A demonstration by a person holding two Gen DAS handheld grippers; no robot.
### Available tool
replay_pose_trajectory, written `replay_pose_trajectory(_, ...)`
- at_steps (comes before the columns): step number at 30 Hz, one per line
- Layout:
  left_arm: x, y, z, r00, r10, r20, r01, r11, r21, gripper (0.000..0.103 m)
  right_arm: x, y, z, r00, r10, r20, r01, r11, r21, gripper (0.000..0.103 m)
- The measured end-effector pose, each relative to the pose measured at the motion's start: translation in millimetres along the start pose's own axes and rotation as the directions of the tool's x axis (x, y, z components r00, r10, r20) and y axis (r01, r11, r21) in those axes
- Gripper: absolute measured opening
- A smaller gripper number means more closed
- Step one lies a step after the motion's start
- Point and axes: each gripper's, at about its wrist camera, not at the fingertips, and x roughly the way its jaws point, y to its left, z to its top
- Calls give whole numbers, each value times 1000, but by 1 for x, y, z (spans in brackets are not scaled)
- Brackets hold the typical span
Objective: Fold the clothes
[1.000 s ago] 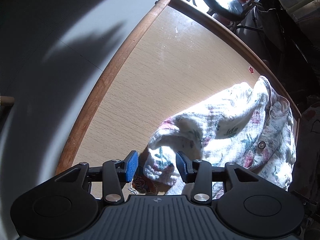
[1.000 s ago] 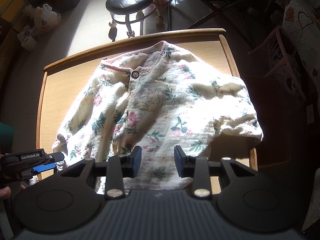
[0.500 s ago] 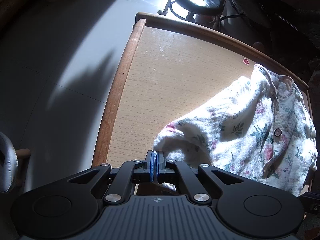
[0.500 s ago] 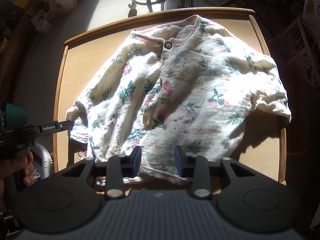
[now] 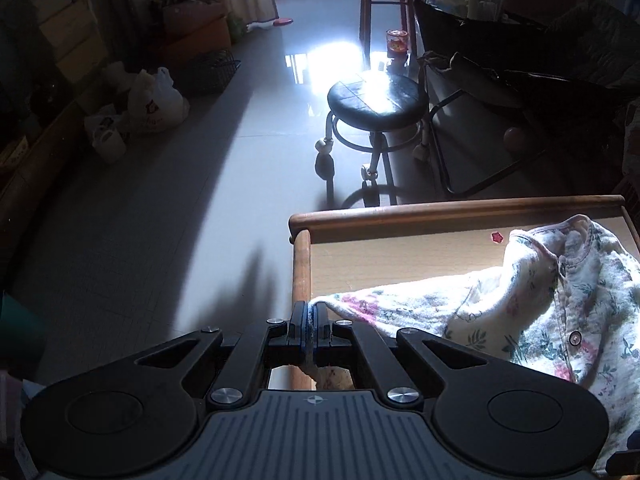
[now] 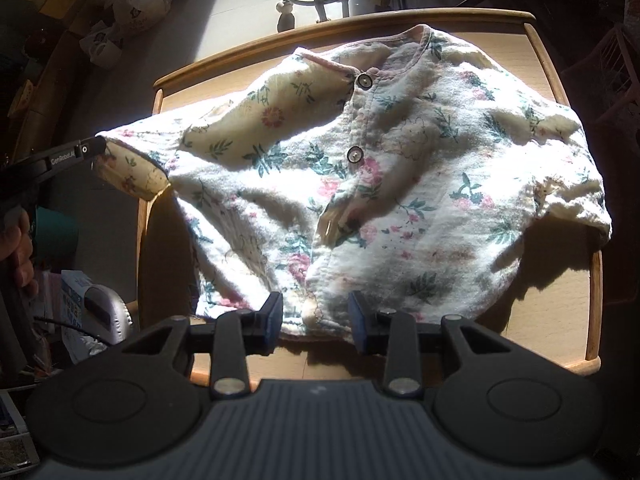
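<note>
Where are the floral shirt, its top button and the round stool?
floral shirt (image 6: 420, 208): right wrist view, middle of its front.
top button (image 6: 363, 81): right wrist view, the button's face, below the collar.
round stool (image 5: 376, 96): left wrist view, on its dark padded seat.

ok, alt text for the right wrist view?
A floral shirt lies front up on a wooden table, two buttons fastened. The open right gripper hovers at its near hem. The left gripper pinches a sleeve, holding it out past the table's edge.
</note>
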Motion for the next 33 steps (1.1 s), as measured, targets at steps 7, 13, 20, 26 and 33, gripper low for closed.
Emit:
replay_pose_trajectory(7,-16,-23,16,994,-10,107,-8,986,167,2,15,12,0,999,14,-30,-15,999,-41,35)
replay_pose_trajectory(13,9,-9,-29,992,10,-130,4,994,109,2,24,9,0,999,-13,-50,10,999,-51,35)
replay_pose_trajectory(20,-1,21,-62,974,-9,-227,-20,992,-123,14,7,-33,-26,998,-63,-21,62,998,-19,35)
replay_pose_trajectory(26,-9,42,-85,955,27,-294,-111,956,-272,15,-3,-71,-50,993,-113,-18,113,993,42,35)
replay_pose_trajectory(33,-24,20,-94,949,-140,-282,52,953,-300,15,2,-85,-60,997,-65,35,62,994,88,35)
